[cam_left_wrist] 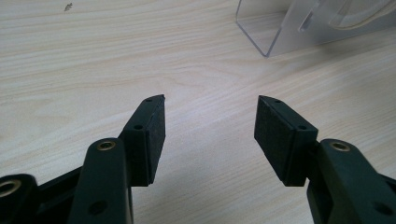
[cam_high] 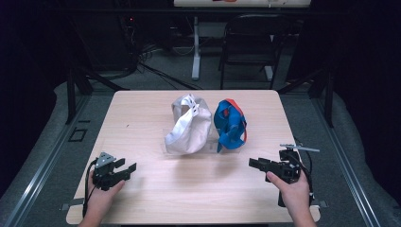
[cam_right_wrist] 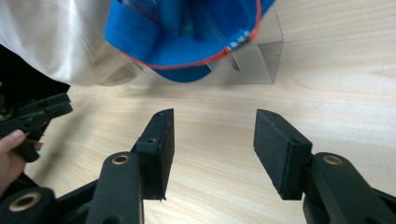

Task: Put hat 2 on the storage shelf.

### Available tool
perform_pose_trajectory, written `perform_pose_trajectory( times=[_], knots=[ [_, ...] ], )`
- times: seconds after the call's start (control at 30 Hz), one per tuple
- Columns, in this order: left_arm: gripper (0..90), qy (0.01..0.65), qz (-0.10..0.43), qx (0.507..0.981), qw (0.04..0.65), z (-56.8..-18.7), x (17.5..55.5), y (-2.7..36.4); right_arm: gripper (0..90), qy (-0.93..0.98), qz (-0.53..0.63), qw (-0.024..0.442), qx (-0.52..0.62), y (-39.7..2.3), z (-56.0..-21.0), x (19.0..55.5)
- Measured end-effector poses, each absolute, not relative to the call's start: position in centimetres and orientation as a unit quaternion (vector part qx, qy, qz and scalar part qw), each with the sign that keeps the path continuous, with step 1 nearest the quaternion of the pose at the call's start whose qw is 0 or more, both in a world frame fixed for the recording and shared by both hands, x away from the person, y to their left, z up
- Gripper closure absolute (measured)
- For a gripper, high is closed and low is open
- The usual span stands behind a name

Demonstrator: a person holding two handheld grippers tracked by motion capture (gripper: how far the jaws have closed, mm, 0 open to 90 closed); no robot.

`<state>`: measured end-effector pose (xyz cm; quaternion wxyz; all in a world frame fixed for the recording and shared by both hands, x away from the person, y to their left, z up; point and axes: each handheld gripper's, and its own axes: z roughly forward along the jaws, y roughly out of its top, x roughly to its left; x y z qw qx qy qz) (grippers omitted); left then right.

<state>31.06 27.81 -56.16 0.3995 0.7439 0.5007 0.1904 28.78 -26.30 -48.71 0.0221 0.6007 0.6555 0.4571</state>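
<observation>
Two caps, a white cap (cam_high: 188,125) and a blue cap (cam_high: 230,124), sit on the clear stand (cam_high: 166,145) mid-table. Both your left gripper (cam_high: 127,168) and right gripper (cam_high: 253,163) hover near that stand, jaws wide and empty; you seem at the approach, so next bring your right jaws around the blue cap's brim.

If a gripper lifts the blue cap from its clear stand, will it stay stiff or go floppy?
The blue cap looks like soft cloth, so its crown would probably sag; its brim may hold shape. It seems light. The clear stand under it looks light too and might shift or tip.
</observation>
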Motion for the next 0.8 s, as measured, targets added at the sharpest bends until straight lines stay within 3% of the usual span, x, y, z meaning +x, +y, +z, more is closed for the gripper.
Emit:
perform_pose_trajectory(
  times=[0.23,0.8],
  knots=[
    [44.0,0.496,0.187,0.749,0.398,-56.2,31.1,27.6,49.2,0.647,0.461,0.019,0.607,-26.4,-51.3,27.7],
    [43.6,0.485,0.183,0.755,0.402,-56.4,31.1,27.1,47.0,0.644,0.479,0.09,0.589,-26.2,-54.9,26.7]
  ],
)
